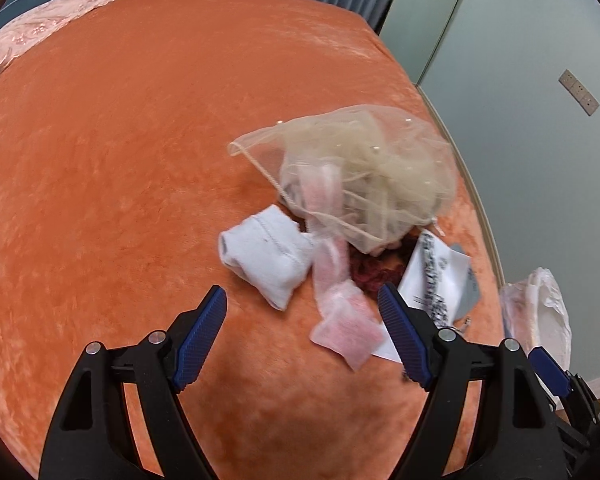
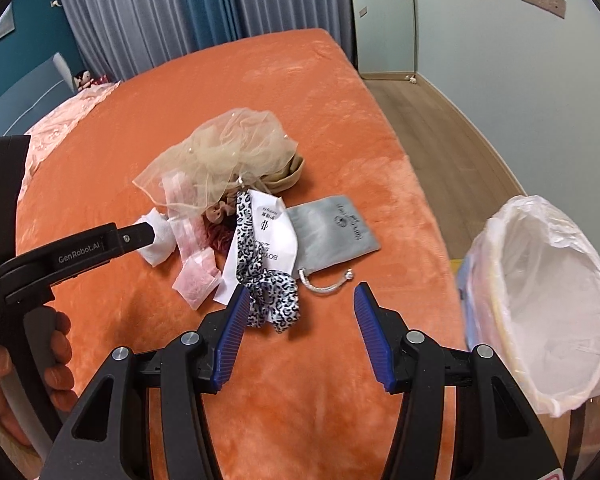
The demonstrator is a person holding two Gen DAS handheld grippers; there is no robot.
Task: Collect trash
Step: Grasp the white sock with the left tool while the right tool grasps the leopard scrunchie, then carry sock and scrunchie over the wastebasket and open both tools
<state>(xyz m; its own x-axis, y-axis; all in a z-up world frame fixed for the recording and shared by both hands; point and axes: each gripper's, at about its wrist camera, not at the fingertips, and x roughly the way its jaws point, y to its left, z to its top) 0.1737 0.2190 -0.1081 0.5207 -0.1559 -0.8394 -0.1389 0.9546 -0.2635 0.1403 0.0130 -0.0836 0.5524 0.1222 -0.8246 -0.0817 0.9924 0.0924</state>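
Observation:
A heap of litter lies on the orange bedspread (image 1: 120,160). It holds a beige tulle bag (image 1: 364,160), a folded white cloth (image 1: 266,256), a strip of pink packets (image 1: 344,320), a white printed card (image 2: 270,236), a leopard-print scrunchie (image 2: 274,300), a grey pouch (image 2: 332,228) and a silver bracelet (image 2: 326,286). My left gripper (image 1: 300,294) hovers open just short of the white cloth and pink packets, touching nothing. My right gripper (image 2: 303,290) is open over the bedspread, the scrunchie beside its left finger. A bin with a white liner (image 2: 540,300) stands off the bed's right edge.
A pink quilt (image 2: 72,120) lies at the bed's far left near a blue headboard. Grey and blue curtains (image 2: 160,12) hang behind. Wooden floor (image 2: 432,128) and a pale wall run along the right side. A hand (image 2: 56,360) grips the left tool's handle.

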